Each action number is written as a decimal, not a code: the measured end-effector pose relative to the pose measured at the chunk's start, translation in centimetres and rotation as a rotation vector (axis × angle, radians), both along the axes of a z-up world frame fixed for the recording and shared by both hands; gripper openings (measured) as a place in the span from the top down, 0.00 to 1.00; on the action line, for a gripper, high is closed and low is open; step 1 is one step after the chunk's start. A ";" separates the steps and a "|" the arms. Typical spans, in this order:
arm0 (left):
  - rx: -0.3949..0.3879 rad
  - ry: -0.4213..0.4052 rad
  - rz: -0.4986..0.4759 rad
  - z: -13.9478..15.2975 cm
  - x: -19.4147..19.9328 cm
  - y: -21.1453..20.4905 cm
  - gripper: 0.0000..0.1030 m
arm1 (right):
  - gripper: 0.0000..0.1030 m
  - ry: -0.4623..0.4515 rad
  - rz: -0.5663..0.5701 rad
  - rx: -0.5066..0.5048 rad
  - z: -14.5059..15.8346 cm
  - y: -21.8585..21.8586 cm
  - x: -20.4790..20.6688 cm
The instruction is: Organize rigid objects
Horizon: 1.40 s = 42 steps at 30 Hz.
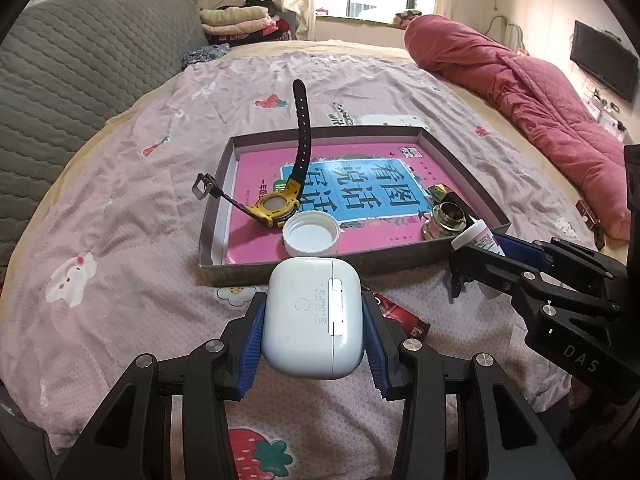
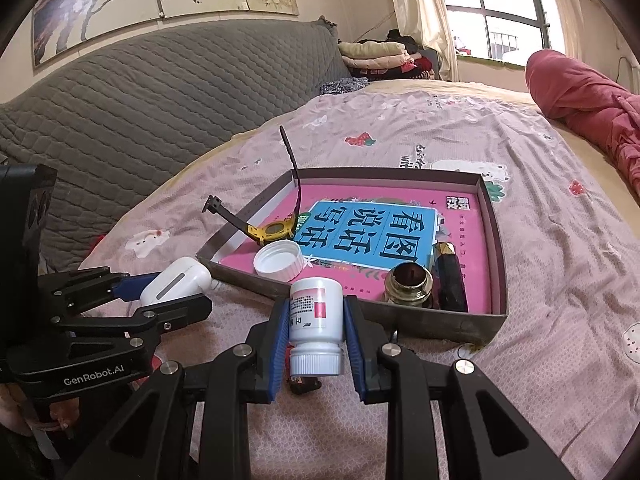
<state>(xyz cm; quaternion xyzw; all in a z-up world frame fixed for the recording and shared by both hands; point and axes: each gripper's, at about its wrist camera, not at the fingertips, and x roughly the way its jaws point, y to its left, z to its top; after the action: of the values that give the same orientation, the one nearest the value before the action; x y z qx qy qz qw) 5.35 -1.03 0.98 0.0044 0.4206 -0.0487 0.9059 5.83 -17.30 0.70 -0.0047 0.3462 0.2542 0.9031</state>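
Both hands loaded at the tray's near edge, on the bed.

Shallow tray [image 1: 468,160] is the collecting spot: watch [image 1: 276,204], white cap [image 1: 311,236] and brass piece [image 1: 444,220] lie inside. Left hand-held gripper [image 1: 314,320] clamps the earbud case [image 1: 314,316] by its sides; right hand-held gripper [image 2: 316,320] pinches the pill bottle [image 2: 316,320] cap-near, both likely headed in.

left wrist: close, angled down at bed | right wrist: same | shared: tray [image 1: 464,160]
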 end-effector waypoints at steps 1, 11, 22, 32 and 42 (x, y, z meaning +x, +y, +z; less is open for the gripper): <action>-0.001 -0.002 0.001 0.1 0.0 0.1 0.56 | 0.74 0.000 0.000 0.003 0.1 0.0 0.0; -0.016 -0.019 0.025 0.6 0.4 0.9 0.56 | 0.74 -0.055 -0.012 0.002 1.4 0.2 -0.2; -0.024 -0.026 0.079 0.4 2.5 2.6 0.56 | 0.74 -0.090 -0.033 0.025 2.1 0.6 0.9; -0.021 0.003 0.120 -1.7 5.6 4.0 0.56 | 0.74 -0.076 -0.040 0.021 1.3 1.0 2.7; -0.017 0.003 0.134 -2.7 7.8 4.2 0.56 | 0.74 -0.045 -0.045 0.015 -0.5 1.4 4.9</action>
<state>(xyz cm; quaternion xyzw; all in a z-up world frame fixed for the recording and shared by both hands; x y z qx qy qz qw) 13.11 3.15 -1.70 -0.0317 0.4210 0.0083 0.9065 10.76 -15.93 0.19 0.0040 0.3237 0.2364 0.9161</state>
